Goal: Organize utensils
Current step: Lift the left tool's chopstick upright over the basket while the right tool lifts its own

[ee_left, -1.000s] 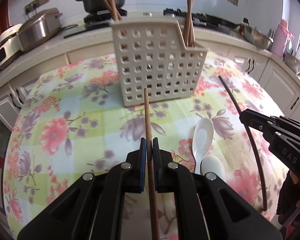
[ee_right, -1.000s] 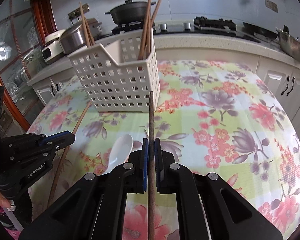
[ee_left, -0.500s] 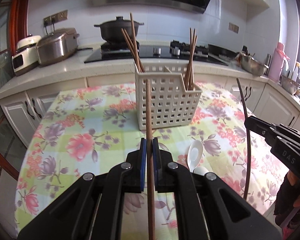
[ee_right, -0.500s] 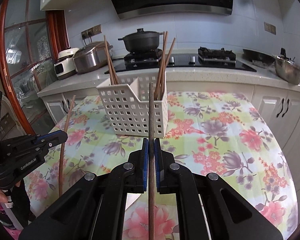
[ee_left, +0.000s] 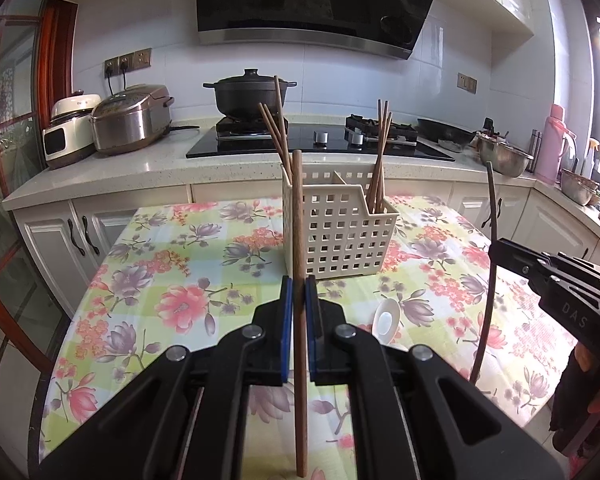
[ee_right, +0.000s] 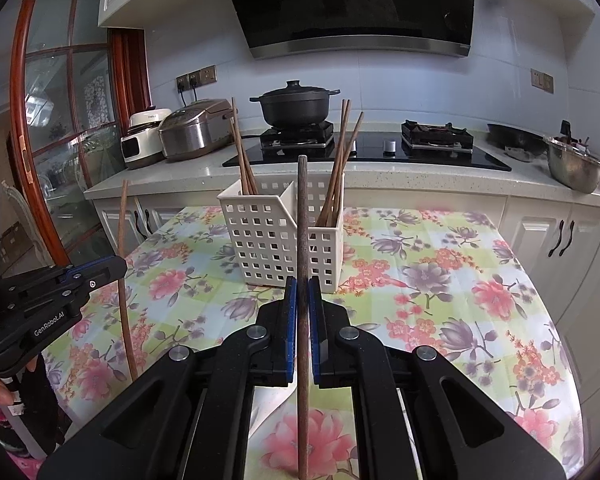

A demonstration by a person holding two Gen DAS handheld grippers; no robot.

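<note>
My left gripper [ee_left: 299, 300] pinches a brown chopstick [ee_left: 298, 216] upright; my right gripper [ee_right: 302, 304] clamps a darker chopstick [ee_right: 302, 216]. Both are raised above the tabletop [ee_right: 440, 280], before the white basket [ee_right: 260, 232].

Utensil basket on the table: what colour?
Cream-white plastic basket with square holes, clearest in the right wrist view.

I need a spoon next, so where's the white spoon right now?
In the left wrist view, the white spoon lies on the floral tablecloth, in front of the white basket, right of the left gripper.
</note>
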